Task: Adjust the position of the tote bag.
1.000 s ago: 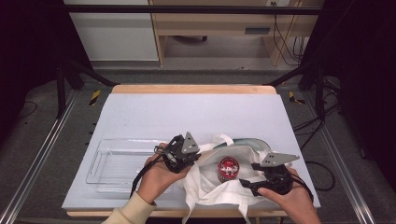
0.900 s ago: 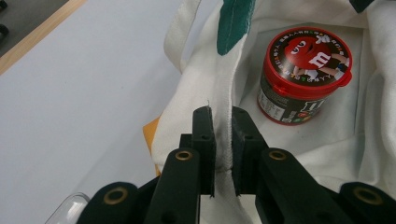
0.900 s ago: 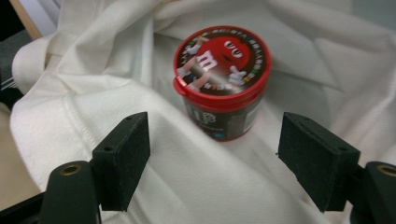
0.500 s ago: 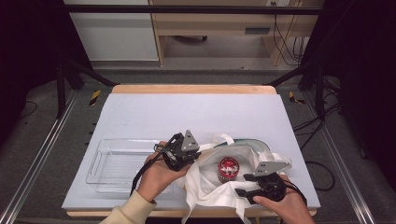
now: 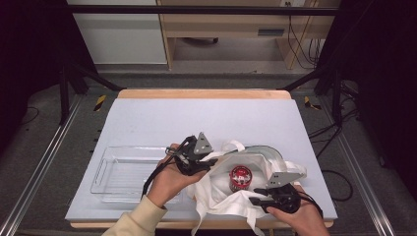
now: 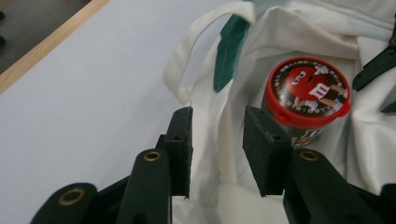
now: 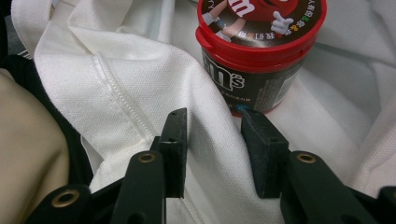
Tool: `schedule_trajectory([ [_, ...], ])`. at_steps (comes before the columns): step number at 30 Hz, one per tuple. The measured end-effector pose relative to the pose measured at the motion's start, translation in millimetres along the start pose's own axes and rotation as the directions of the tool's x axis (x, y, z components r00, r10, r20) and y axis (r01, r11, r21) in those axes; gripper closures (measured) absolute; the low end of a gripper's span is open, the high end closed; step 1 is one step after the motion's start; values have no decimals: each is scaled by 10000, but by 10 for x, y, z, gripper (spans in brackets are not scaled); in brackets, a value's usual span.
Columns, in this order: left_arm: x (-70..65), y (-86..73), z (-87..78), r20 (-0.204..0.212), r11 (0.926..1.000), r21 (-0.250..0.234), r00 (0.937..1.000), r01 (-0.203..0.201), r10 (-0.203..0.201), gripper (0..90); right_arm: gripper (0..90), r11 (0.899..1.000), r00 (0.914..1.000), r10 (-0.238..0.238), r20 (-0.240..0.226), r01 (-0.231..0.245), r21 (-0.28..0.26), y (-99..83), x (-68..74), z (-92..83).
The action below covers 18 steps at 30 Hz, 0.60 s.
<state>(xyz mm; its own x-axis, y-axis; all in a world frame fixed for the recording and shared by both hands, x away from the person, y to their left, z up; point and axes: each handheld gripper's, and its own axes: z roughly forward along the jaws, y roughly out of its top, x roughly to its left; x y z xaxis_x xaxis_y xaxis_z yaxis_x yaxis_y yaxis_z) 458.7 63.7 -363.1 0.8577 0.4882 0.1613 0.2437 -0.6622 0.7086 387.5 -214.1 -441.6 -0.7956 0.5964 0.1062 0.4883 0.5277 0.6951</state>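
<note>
Hand-held gripper (image 7: pixel 212 140) beside upright candy tub (image 7: pixel 259 51).

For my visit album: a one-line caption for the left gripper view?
Open jaws straddle a fold of the white bag beside a red-lidded candy tub.

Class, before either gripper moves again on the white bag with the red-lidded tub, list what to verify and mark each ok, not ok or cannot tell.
1. Tub upright inside the bag: ok.
2. Tub lid on: ok.
3. Left gripper gripping cloth: not ok, jaws just opened, cloth loose between them.
4. Right gripper gripping cloth: cannot tell, jaws just been closing over a fold.
5. Clear tray free of the bag: ok.
</note>
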Motion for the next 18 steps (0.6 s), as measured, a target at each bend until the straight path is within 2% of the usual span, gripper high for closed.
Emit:
schedule_trajectory([
  [4, -14, 77, 135, 35, 9996, 177, 9997, -241, 240, 611, 638, 10000, 10000, -24, -31, 24, -41, -1, -9, -6],
  [11, -21, 35, 327, 239, 9991, 422, 9997, -74, 64, 595, 663, 9999, 10000, 61, -74, -62, -124, 0, -25, -18],
  [18, -19, -20, 369, 332, 9970, 765, 9994, -69, 43, 603, 734, 10000, 10000, -2, 3, 2, -48, 14, -3, -24],
])
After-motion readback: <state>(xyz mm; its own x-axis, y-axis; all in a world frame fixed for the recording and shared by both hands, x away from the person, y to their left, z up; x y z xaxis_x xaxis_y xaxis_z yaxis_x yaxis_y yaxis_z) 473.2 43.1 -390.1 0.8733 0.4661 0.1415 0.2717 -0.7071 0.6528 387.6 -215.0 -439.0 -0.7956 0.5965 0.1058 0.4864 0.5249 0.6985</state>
